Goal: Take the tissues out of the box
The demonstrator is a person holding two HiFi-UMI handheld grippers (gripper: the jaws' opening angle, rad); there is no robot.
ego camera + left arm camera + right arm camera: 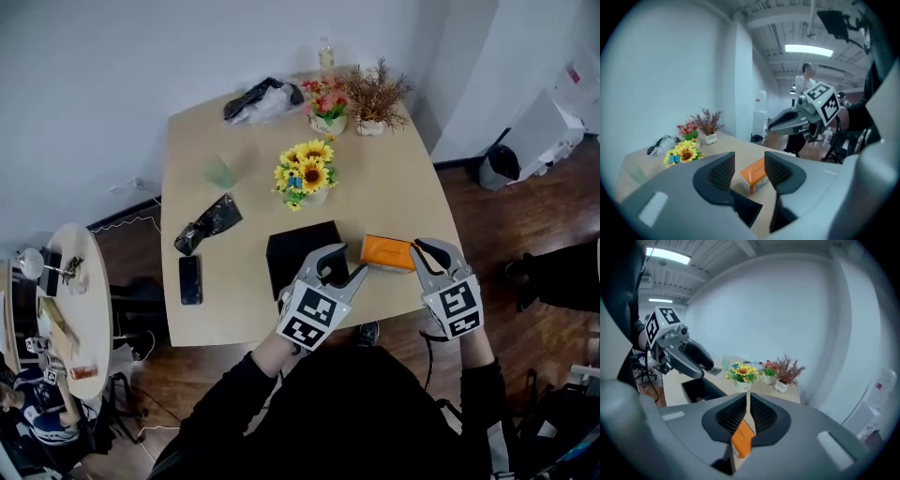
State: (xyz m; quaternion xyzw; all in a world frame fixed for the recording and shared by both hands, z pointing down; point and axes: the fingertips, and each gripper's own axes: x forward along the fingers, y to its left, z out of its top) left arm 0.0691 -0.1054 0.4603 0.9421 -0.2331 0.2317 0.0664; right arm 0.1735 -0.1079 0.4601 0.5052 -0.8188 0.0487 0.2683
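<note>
Bare tabletop (394, 187) right of sunflowers (305, 172), black box (300, 251) blocking near edge

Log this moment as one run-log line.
right gripper: shut on orange tissue pack | left gripper: open, aimed at pack, not gripping | black box: open-topped, on table

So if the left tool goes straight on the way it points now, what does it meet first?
The orange tissue pack: it shows dead ahead through the gap between the left tool's open jaws, with the right tool shut on it. Depth is unclear, but nothing seems to lie before it.
</note>
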